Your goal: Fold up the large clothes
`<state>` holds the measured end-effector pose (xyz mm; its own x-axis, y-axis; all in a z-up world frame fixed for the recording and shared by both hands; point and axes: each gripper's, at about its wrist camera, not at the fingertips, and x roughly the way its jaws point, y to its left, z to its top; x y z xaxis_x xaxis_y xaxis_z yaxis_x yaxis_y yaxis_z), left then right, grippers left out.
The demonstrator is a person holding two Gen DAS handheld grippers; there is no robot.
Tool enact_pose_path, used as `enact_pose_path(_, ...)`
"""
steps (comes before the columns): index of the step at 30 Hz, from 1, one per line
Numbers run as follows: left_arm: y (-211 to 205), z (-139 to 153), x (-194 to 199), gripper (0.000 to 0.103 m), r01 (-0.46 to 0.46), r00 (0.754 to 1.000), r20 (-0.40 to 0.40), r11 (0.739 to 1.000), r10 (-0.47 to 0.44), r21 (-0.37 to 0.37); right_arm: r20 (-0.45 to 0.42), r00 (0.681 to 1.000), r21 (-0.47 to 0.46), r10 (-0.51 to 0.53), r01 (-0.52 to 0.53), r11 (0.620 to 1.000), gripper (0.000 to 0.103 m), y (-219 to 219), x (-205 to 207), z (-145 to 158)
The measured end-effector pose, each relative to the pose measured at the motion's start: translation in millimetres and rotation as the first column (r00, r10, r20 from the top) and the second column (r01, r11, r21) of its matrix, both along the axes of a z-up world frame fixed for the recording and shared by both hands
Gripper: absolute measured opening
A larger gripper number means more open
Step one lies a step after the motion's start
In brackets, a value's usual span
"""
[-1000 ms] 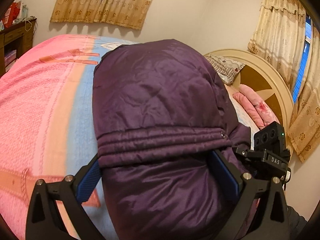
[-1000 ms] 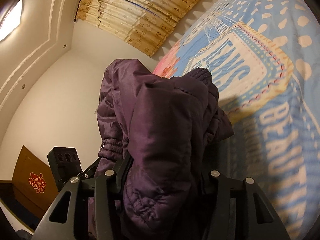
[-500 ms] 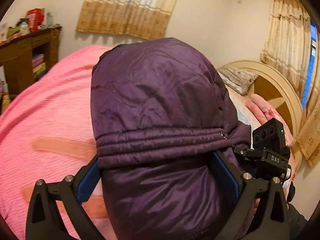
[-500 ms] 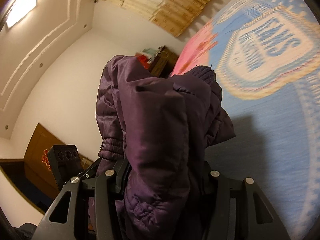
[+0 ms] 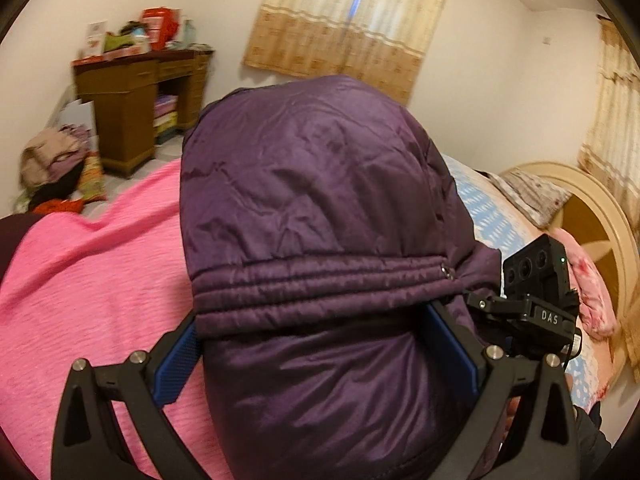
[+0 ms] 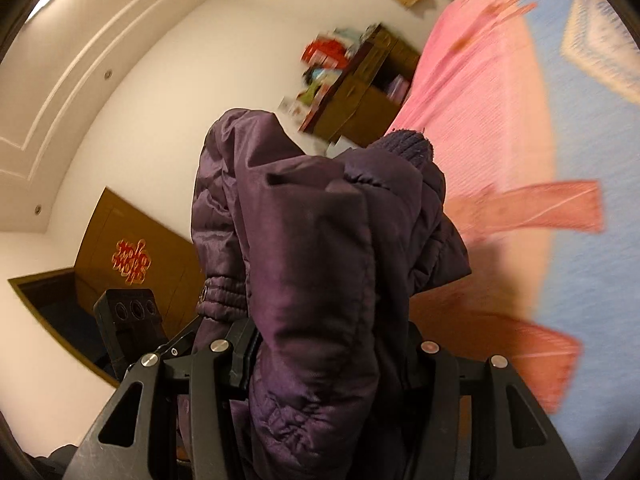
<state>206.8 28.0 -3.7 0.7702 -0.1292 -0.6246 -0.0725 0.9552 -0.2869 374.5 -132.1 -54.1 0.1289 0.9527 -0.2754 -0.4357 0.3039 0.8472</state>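
Observation:
A dark purple padded jacket (image 5: 320, 208) fills the middle of the left wrist view, bunched thick between the blue pads of my left gripper (image 5: 316, 344), which is shut on it and holds it above the pink bedspread (image 5: 92, 288). In the right wrist view the same jacket (image 6: 316, 260) hangs in folds, a knit cuff (image 6: 412, 146) at its top. My right gripper (image 6: 328, 364) is shut on it. The fingertips of both grippers are hidden by fabric.
A brown wooden desk (image 5: 132, 100) with clutter on top stands against the far wall, a pile of clothes (image 5: 56, 168) on the floor beside it. The bed's rounded headboard (image 5: 592, 216) and pillows lie at the right. A brown door (image 6: 132, 256) shows at the left.
Both grippers have swung with the jacket towards the foot of the bed: the desk and floor have come into view and the blue patterned part of the bedspread has slid away. Both grips are unchanged.

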Motion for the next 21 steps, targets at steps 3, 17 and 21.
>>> enact_pose_path(3, 16.9, -5.8, -8.2, 0.103, -0.06, 0.998, -0.016, 0.998, 0.06, 0.004, -0.016, 0.999, -0.005, 0.047, -0.047, 0.999, 0.051, 31.9, -0.7, -5.0)
enact_pose_path(17, 85.4, -51.5, -23.0, 0.103, -0.183, 0.978, -0.106, 0.982, 0.177, -0.049, -0.09, 0.984, -0.103, 0.151, -0.16, 0.982, 0.051, 126.1, 13.0, -36.0)
enact_pose_path(21, 86.3, -61.0, -30.7, 0.103, -0.168, 0.982, -0.083, 0.986, 0.167, -0.007, -0.101, 0.984, -0.106, 0.144, -0.155, 0.982, 0.051, 126.7, 12.8, -40.6)
